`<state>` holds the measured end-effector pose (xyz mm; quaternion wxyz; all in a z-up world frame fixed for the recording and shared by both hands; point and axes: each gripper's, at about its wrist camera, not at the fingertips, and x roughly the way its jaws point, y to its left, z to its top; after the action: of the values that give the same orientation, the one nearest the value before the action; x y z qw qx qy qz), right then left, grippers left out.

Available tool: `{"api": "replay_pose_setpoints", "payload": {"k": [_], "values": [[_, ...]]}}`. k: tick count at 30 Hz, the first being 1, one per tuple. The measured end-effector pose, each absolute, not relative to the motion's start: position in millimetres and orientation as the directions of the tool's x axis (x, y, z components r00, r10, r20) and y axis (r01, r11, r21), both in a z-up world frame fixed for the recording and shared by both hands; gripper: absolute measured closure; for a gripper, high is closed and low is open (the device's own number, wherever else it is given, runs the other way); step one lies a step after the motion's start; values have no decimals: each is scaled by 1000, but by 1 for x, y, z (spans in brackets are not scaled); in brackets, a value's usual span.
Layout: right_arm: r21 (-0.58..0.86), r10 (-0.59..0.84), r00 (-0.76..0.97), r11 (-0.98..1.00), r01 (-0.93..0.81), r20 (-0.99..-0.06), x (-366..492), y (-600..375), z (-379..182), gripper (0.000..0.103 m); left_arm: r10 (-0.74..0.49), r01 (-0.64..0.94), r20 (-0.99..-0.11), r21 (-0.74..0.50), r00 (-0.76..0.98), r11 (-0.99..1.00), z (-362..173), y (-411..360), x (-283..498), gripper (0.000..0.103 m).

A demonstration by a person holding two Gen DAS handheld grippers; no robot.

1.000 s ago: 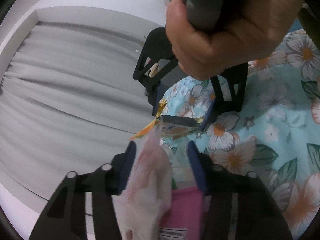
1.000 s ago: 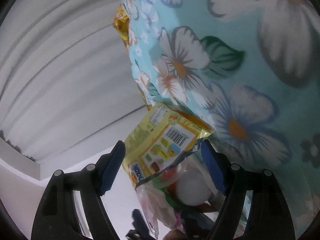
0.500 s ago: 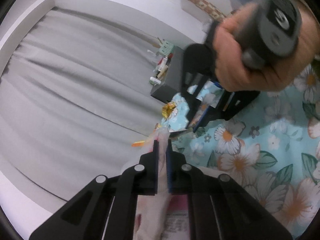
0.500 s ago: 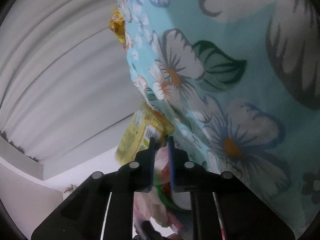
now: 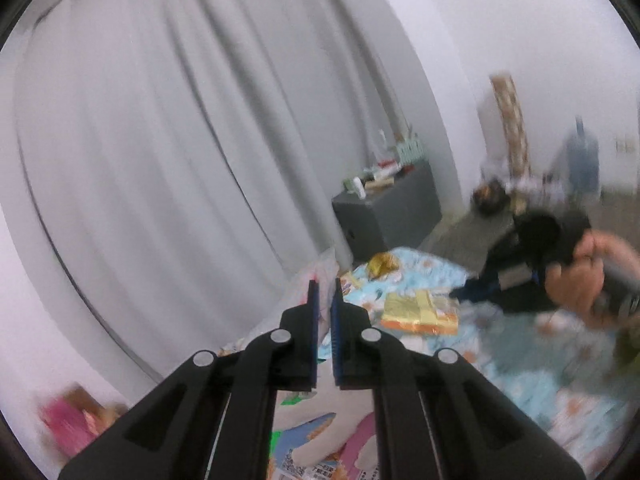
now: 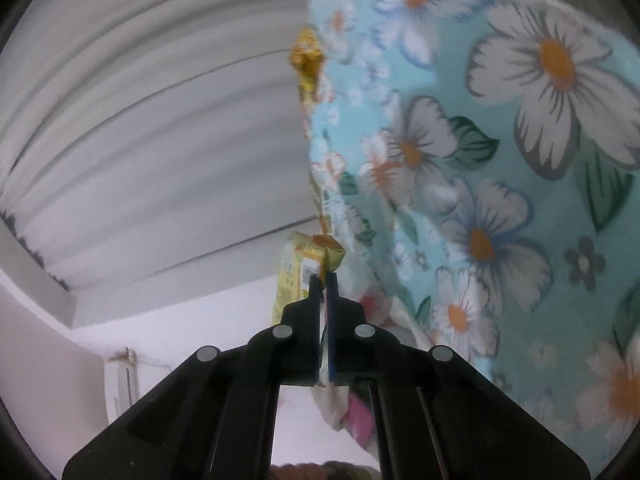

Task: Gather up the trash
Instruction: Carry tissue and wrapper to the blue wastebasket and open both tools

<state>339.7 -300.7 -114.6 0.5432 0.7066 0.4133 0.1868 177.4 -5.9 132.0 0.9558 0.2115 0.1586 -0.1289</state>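
Since half a second ago the left claw has swung up and away from the bedspread, and the right claw has stayed pinched on its packet; the person's right hand, which was just ahead of the left claw, now sits far off to its right, blurred. The left claw's blue-padded fingers stand almost together, clamped on the rim of a thin translucent white plastic bag that hangs below them, with pink and blue wrappers showing through it. Just beyond the left fingertips, slightly right, a flat yellow-and-orange snack packet lies on the light-blue daisy-print bedspread; further on a crumpled gold foil wrapper rests near the bedspread's far edge; behind that stand a dark grey cabinet and the pale grey curtain. In the right wrist view the fingers are closed on the corner of a yellow printed snack packet, which juts up and left of the tips; the daisy bedspread fills the space to their right; a gold foil wrapper shows far ahead at its edge.
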Motion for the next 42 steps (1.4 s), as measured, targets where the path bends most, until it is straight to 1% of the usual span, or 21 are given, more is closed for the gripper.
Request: {"api": "replay_pose_setpoints", "payload": {"k": [6, 11, 16, 19, 25, 29, 32, 37, 42], "values": [[952, 774, 610, -31, 305, -171, 329, -312, -76, 102, -243, 313, -369, 141, 897, 939, 160, 41, 164, 98], [967, 763, 625, 0, 254, -164, 311, -318, -52, 102, -307, 338, -385, 14, 870, 941, 172, 64, 142, 98], [973, 758, 624, 59, 224, -190, 269, -335, -24, 102, -396, 382, -396, -117, 828, 917, 176, 77, 121, 98], [972, 752, 624, 94, 214, -210, 248, -341, -14, 102, -455, 417, -409, -184, 791, 890, 174, 72, 116, 99], [963, 725, 637, 156, 218, -261, 202, -358, -6, 102, -604, 507, -430, -327, 671, 797, 166, 39, 110, 99], [952, 688, 659, 186, 243, -303, 169, -381, -5, 102, -682, 574, -439, -371, 585, 730, 161, -1, 110, 99], [939, 634, 693, 211, 272, -343, 143, -406, -5, 102, -737, 624, -452, -400, 502, 671, 157, -38, 113, 99], [909, 529, 739, 221, 354, -417, 103, -453, -17, 102, -801, 677, -491, -463, 342, 573, 138, -111, 125, 99], [866, 437, 748, 217, 450, -499, 73, -494, -42, 102, -816, 702, -546, -504, 192, 503, 107, -193, 137, 99]]}}
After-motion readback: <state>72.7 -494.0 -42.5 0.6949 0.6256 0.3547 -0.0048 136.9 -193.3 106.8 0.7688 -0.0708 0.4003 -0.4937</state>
